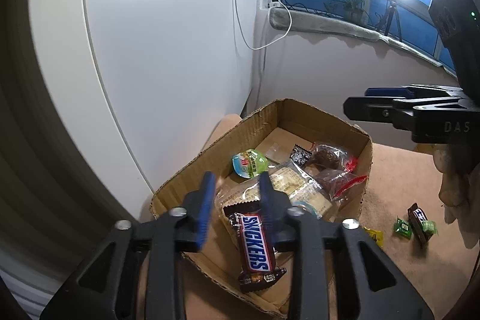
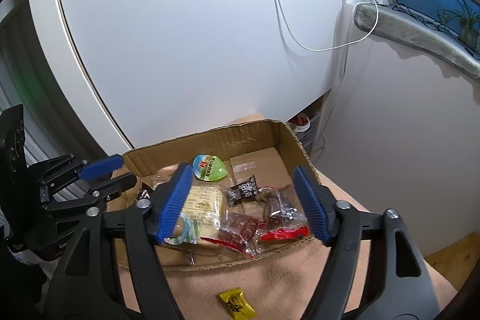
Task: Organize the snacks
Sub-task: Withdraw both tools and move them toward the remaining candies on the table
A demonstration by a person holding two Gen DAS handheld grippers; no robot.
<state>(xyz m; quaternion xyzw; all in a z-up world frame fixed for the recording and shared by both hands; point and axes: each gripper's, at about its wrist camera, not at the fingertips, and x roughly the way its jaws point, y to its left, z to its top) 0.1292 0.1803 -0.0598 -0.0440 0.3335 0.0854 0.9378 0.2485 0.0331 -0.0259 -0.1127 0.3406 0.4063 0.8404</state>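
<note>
**Operator:** I have the chocolate bar [image 1: 255, 245] hanging just over the near edge of the cardboard box [image 1: 300, 110], touching the right blue pad of my left hand-held gripper [image 1: 237, 200]. The fingers stand apart, wider than the bar, and I can't tell whether it is pinched at all or only resting against that pad.

**Colleague:** How will it handle?

**Operator:** Light, I'd judge, and fairly stiff along its length, with a slick wrapper. The crimped ends are floppy, so I'd hold it across the middle of the body, not by an end.

**Colleague:** What's in the box?

**Operator:** One round cup with a green foil lid [image 2: 209, 167] toward the far wall. One small dark candy [image 2: 244, 189] near the middle. Two clear packets with red ends [image 2: 282, 218] by the right wall, soft and crinkly I'd guess. At least one pale cake in clear wrap [image 2: 204, 200] on the left; the pile there is too tangled to count further.

**Colleague:** And outside the box?

**Operator:** On the tabletop [image 2: 285, 284] in front of it, one yellow candy [image 2: 237, 303]. Off to its right, two green candies [image 1: 403, 227] and one small dark bar [image 1: 417, 225], touching.

**Colleague:** Your other side?

**Operator:** The right hand-held gripper [image 2: 243, 200] hovers above the box, spread wide, holding nothing.
</note>
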